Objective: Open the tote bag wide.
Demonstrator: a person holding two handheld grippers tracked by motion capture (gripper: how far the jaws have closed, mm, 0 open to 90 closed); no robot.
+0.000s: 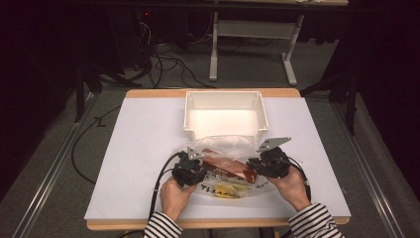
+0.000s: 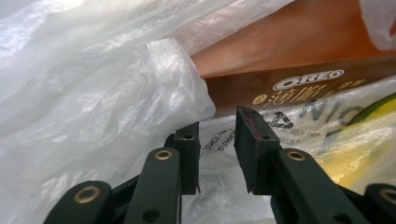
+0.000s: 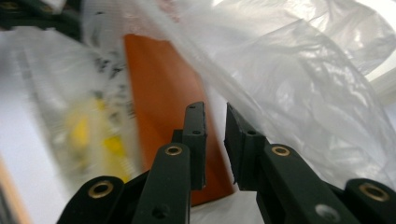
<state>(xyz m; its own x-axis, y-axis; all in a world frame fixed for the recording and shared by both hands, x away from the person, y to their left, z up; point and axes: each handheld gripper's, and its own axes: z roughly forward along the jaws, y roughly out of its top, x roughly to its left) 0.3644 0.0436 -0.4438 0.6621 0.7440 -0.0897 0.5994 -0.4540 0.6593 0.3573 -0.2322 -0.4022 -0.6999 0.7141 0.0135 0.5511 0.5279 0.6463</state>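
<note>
Fingers (image 2: 254, 140) of both grippers part-open beside plastic bag (image 1: 225, 144).

the brand "oreo" in white letters on the side of a brown box (image 2: 299, 81); black print on the clear plastic bag (image 2: 140, 84) is not readable.

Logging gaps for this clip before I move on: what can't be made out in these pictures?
- High view: the tips of both tools, left tool and right tool, are too small to tell open from shut.
- Left gripper view: the Oreo box is partly covered by the plastic bag; its small print is unreadable.
- Right gripper view: the yellow item is blurred; what it is stays unclear.
</note>
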